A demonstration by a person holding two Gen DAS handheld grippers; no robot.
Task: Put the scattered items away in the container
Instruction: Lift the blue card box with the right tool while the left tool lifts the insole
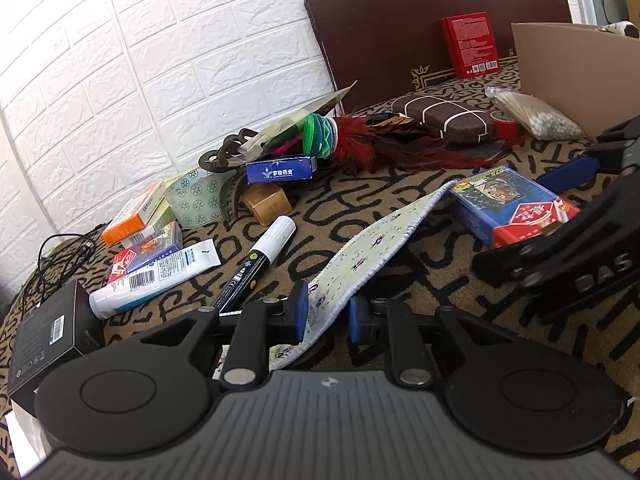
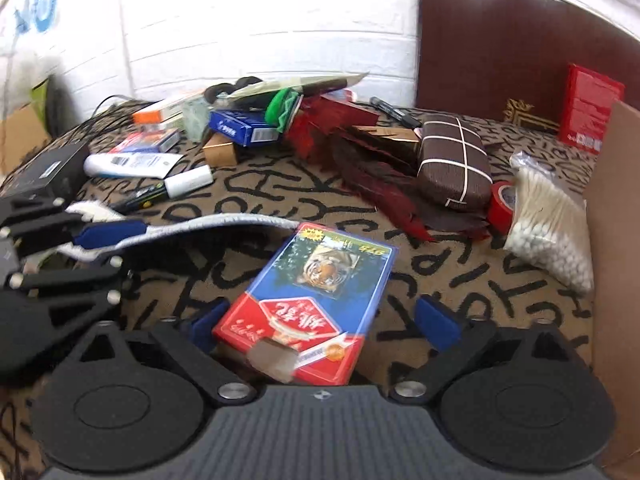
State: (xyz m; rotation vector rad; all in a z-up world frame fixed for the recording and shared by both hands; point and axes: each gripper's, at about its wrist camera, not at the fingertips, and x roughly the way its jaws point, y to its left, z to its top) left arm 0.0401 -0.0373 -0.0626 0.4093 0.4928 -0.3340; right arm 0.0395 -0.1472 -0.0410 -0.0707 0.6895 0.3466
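My left gripper (image 1: 329,314) is shut on a pale floral cloth strip (image 1: 376,236) that runs up and right across the patterned table cover; it also shows in the right wrist view (image 2: 224,226), where the left gripper (image 2: 108,236) is at the left. My right gripper (image 2: 320,320) is open, its blue pads on either side of a blue and red tiger card box (image 2: 320,284) lying flat on the cover. That box also shows in the left wrist view (image 1: 508,204). The cardboard container (image 2: 612,240) stands at the right edge.
Scattered on the cover: a marker (image 1: 256,264), a white tube (image 1: 156,276), a black box (image 1: 48,336), small medicine boxes (image 1: 280,170), red feathers (image 2: 372,184), a brown case (image 2: 456,164), red tape (image 2: 502,204), a cotton swab bag (image 2: 548,224). A red box (image 1: 470,44) leans on a dark board.
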